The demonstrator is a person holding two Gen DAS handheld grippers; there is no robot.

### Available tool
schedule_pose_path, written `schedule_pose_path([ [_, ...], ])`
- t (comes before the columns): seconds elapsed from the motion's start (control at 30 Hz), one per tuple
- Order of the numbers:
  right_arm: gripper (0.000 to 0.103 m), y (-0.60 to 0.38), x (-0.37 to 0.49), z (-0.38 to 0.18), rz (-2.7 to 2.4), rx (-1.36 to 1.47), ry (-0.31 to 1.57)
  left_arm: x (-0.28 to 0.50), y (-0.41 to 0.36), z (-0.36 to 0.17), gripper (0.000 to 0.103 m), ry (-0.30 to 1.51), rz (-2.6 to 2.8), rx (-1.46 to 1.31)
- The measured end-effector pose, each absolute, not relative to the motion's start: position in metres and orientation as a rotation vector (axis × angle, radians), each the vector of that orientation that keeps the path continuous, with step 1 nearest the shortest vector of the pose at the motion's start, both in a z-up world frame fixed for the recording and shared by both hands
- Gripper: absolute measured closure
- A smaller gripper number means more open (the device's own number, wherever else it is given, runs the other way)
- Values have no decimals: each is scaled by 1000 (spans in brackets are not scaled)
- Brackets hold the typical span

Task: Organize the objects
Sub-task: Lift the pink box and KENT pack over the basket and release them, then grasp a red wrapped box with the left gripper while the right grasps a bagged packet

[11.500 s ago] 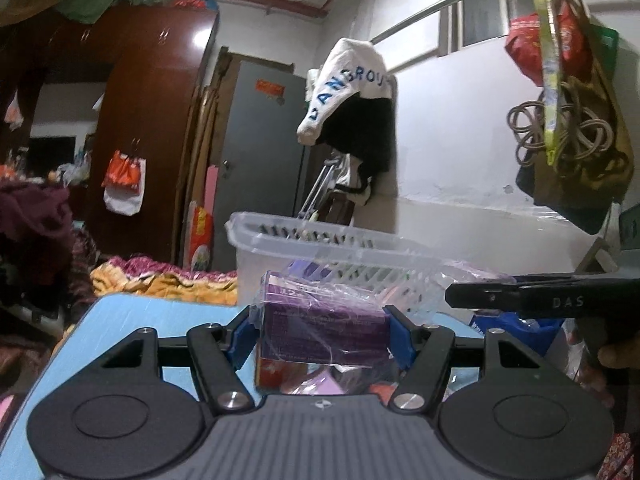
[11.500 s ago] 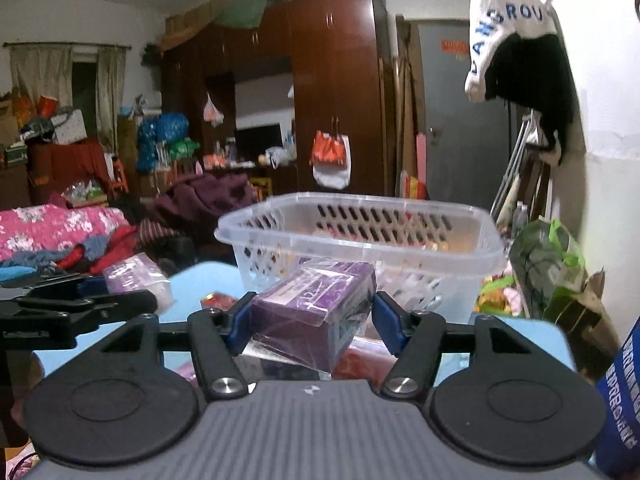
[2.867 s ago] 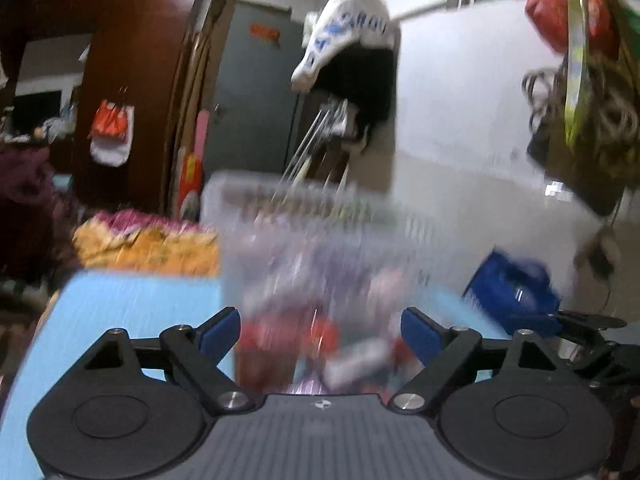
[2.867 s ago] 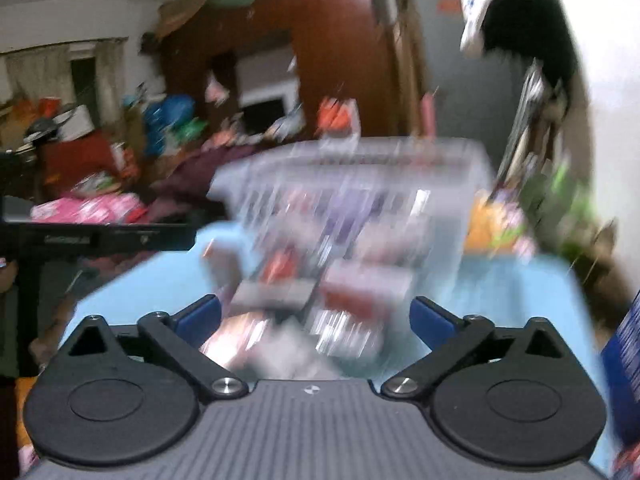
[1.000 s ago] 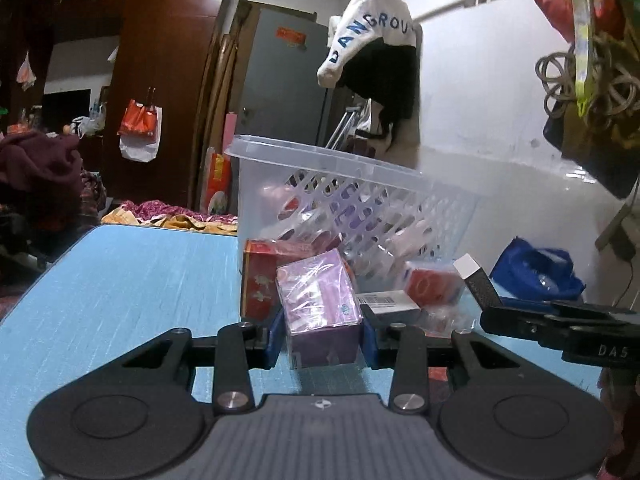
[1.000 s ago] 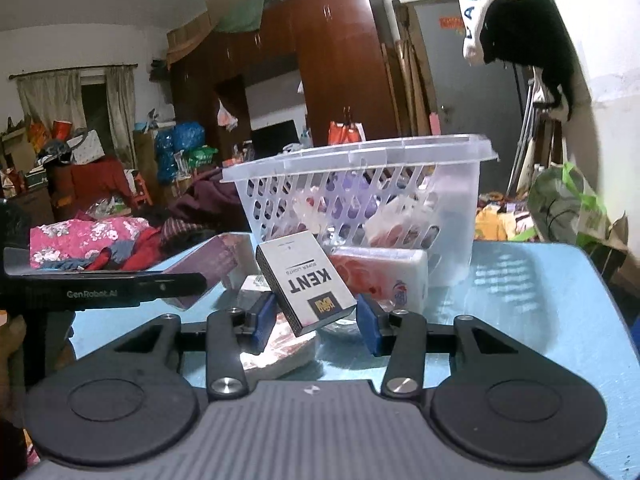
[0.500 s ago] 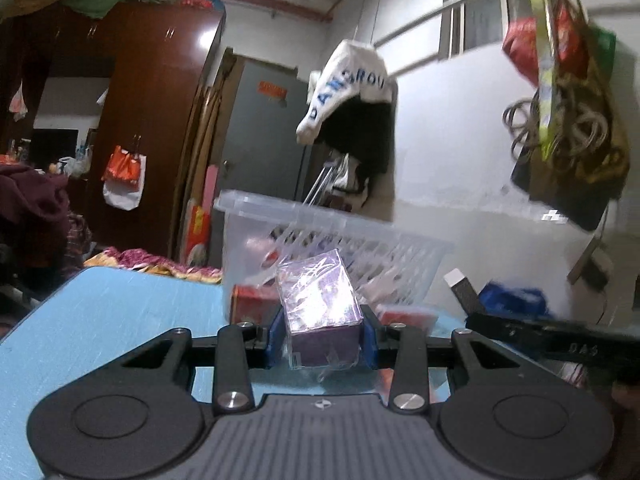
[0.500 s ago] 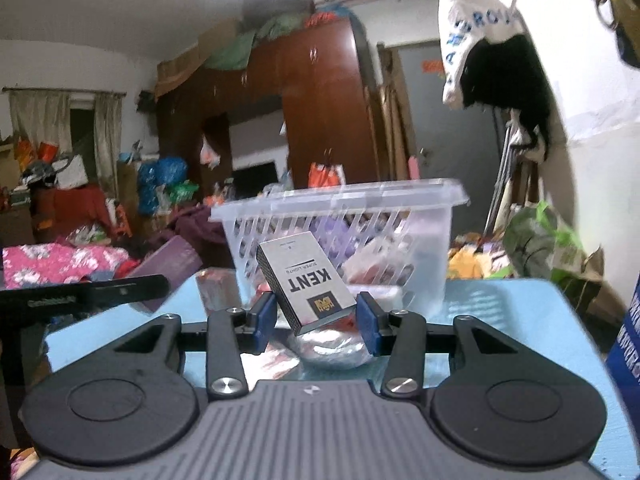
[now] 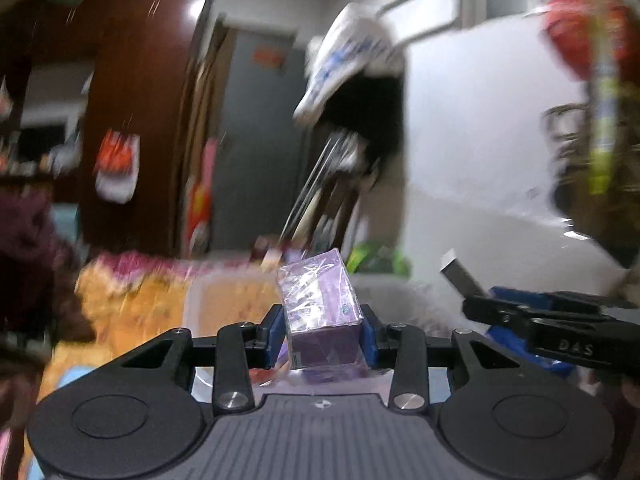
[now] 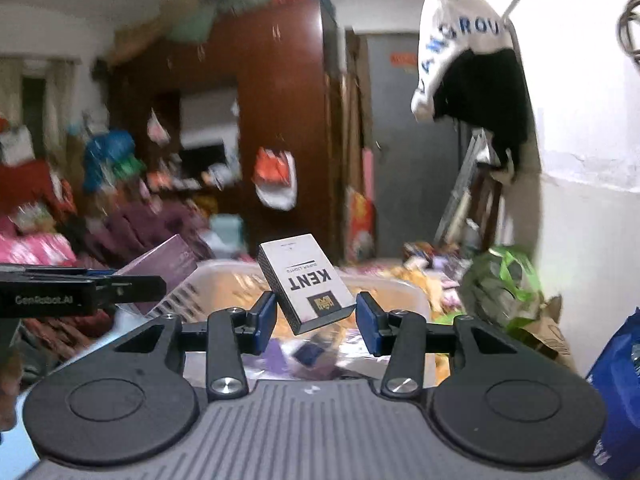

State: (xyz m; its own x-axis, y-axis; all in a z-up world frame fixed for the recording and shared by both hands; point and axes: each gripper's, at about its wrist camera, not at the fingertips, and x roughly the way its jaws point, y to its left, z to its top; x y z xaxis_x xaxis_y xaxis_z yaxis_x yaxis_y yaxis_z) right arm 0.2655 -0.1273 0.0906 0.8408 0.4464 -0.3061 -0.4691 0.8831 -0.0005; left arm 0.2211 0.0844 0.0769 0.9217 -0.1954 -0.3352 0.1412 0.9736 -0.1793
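My left gripper [image 9: 322, 330] is shut on a purple box wrapped in clear film [image 9: 320, 302], held above the clear plastic basket [image 9: 224, 292]. My right gripper [image 10: 316, 322] holds a white KENT cigarette pack [image 10: 306, 282] tilted between its blue pads, which stand slightly apart from it, over the basket [image 10: 224, 276]. Several small packs lie inside the basket below. In the left wrist view the right gripper [image 9: 552, 334] and its pack show at right. In the right wrist view the left gripper [image 10: 80, 288] with the purple box [image 10: 160, 262] shows at left.
A blue bag [image 10: 616, 380] stands at the right, beside a green bag [image 10: 500, 284]. A white wall [image 10: 588, 220] is at right. A dark wardrobe [image 10: 280, 120] and piles of clothes [image 10: 132, 220] lie behind. The left wrist view is motion-blurred.
Both grippers have lifted their boxes from table level to above the basket rim. The views now look down into the basket from above. The right pads look slightly wider around the pack.
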Motion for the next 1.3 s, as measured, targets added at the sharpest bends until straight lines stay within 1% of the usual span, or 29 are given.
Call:
schedule_pose_path([
  [0.1, 55, -115, 285, 77, 464, -131, 368, 249, 94, 66, 59, 415, -155, -200],
  [0.13, 52, -114, 284, 75, 454, -135, 366, 253, 96, 65, 52, 421, -143, -198],
  [0.17, 35, -117, 280, 74, 453, -124, 357, 258, 96, 64, 45, 439, -126, -195],
  [0.2, 11, -121, 275, 74, 461, -100, 350, 258, 96, 63, 32, 442, -117, -192],
  [0.23, 3, -127, 267, 75, 480, -71, 339, 252, 97, 65, 32, 425, -113, -190],
  [0.27, 0, -135, 255, 77, 497, -46, 314, 238, 100, 66, 32, 388, -110, -188],
  [0.3, 0, -143, 240, 76, 510, -28, 283, 223, 98, 68, 30, 350, -112, -176],
  [0.37, 0, -158, 217, 71, 521, -20, 254, 191, 92, 69, 21, 294, -146, -154],
  [0.4, 0, -167, 204, 63, 526, -11, 245, 172, 88, 64, 13, 277, -172, -142],
  [0.43, 0, -172, 199, 57, 528, -2, 249, 154, 82, 54, 9, 281, -201, -123],
  [0.57, 0, -193, 190, 18, 503, 65, 355, 119, 50, 5, 9, 405, -315, -50],
  [0.67, 0, -202, 195, 2, 455, 106, 430, 111, 28, -22, 13, 458, -326, 11],
  [0.7, 0, -203, 199, -1, 442, 114, 448, 110, 22, -26, 17, 467, -325, 23],
  [0.8, 0, -206, 210, -7, 443, 142, 490, 111, 8, -31, 17, 490, -345, 58],
  [0.83, 0, -206, 213, -9, 448, 154, 502, 109, 0, -33, 19, 504, -343, 77],
  [0.87, 0, -204, 214, -10, 454, 161, 513, 111, -5, -38, 24, 528, -338, 101],
  [0.93, 0, -202, 210, -16, 473, 152, 531, 114, -9, -45, 54, 551, -297, 122],
  [1.07, 0, -186, 205, -21, 512, 121, 547, 107, 3, -45, 55, 552, -293, 75],
  [1.23, 0, -157, 212, -27, 545, 57, 600, 88, 47, -48, 55, 523, -246, -29],
  [1.27, 1, -151, 213, -28, 553, 43, 611, 87, 55, -49, 55, 518, -239, -51],
  [1.3, 3, -148, 214, -29, 559, 35, 621, 83, 64, -51, 55, 509, -231, -77],
])
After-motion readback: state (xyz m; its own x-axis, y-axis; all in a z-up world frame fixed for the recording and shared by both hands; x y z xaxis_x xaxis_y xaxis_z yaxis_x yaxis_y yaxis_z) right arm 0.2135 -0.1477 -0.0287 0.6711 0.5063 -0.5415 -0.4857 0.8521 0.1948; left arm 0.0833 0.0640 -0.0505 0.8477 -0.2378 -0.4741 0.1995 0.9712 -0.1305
